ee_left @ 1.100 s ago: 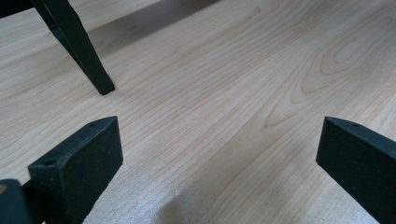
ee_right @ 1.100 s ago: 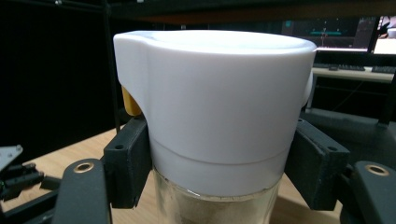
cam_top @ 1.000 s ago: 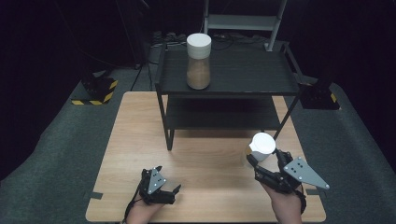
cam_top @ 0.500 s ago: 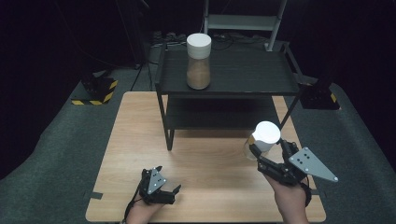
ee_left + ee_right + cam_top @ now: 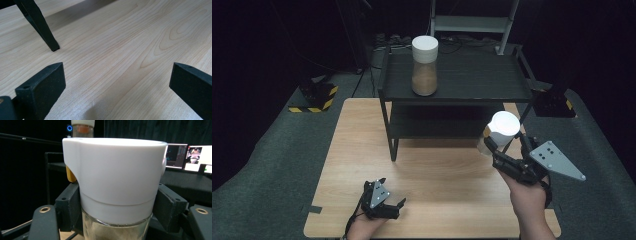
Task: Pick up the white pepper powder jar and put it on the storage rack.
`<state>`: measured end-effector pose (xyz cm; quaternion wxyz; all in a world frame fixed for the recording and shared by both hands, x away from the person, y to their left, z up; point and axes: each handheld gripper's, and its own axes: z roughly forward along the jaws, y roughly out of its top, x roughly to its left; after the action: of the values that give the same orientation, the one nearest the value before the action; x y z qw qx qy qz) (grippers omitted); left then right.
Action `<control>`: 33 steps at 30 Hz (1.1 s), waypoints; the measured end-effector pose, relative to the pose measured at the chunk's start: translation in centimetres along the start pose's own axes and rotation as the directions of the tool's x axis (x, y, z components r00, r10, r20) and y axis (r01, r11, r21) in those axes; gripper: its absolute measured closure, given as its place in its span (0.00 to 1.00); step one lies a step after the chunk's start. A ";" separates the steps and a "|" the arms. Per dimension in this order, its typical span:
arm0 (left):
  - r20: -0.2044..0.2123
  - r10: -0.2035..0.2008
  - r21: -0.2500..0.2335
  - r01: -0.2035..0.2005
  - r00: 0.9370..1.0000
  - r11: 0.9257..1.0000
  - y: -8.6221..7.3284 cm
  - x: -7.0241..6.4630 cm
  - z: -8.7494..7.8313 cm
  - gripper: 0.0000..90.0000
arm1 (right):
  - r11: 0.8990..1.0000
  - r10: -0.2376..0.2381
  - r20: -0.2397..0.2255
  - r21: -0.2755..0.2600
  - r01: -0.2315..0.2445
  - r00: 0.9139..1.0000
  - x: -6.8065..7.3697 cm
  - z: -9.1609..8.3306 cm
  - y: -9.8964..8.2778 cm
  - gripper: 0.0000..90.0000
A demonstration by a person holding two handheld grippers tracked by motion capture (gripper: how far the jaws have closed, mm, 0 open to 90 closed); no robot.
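My right gripper [image 5: 504,145] is shut on a clear jar with a white lid [image 5: 503,129] and holds it above the wooden table [image 5: 437,170], in front of the right end of the black shelf [image 5: 472,82]. In the right gripper view the jar's white lid [image 5: 115,177] is close up, with both jaws pressed against its neck [image 5: 117,228]. A second white-lidded jar [image 5: 424,65] of brown powder stands on the shelf's top left. My left gripper [image 5: 399,204] rests low over the table's near edge, open; its jaws [image 5: 112,82] stand wide apart over bare wood.
The black two-level shelf stands at the table's far side; one of its legs [image 5: 40,25] is close to the left gripper. A yellow-black striped block [image 5: 314,97] sits on the floor at left. Lit monitors [image 5: 190,156] show behind the shelf.
My right gripper has lifted the jar upward and a little to the right. The left gripper has stayed where it was.
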<state>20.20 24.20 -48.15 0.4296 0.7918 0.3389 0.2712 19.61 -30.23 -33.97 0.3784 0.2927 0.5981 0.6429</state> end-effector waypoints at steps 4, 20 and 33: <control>0.003 -0.001 -0.001 0.001 1.000 1.000 0.0 0.1 0.0 0.01 | 1.000 -0.001 0.008 -0.011 0.001 1.000 -0.2 0.6 0.9 0.34; 0.009 0.007 -0.003 -0.007 1.000 1.000 -0.1 0.1 0.0 0.01 | 0.999 -0.001 0.023 -0.047 0.002 1.000 -0.4 3.0 4.2 0.34; 0.012 0.008 -0.008 -0.008 1.000 1.000 -0.1 0.1 -0.1 0.01 | 0.999 -0.003 0.059 -0.048 0.006 0.998 -0.6 5.5 6.4 0.34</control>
<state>20.18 24.37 -48.23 0.4339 0.7930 0.3320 0.2695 23.61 -27.73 -26.91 0.4045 0.3009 0.5716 0.6474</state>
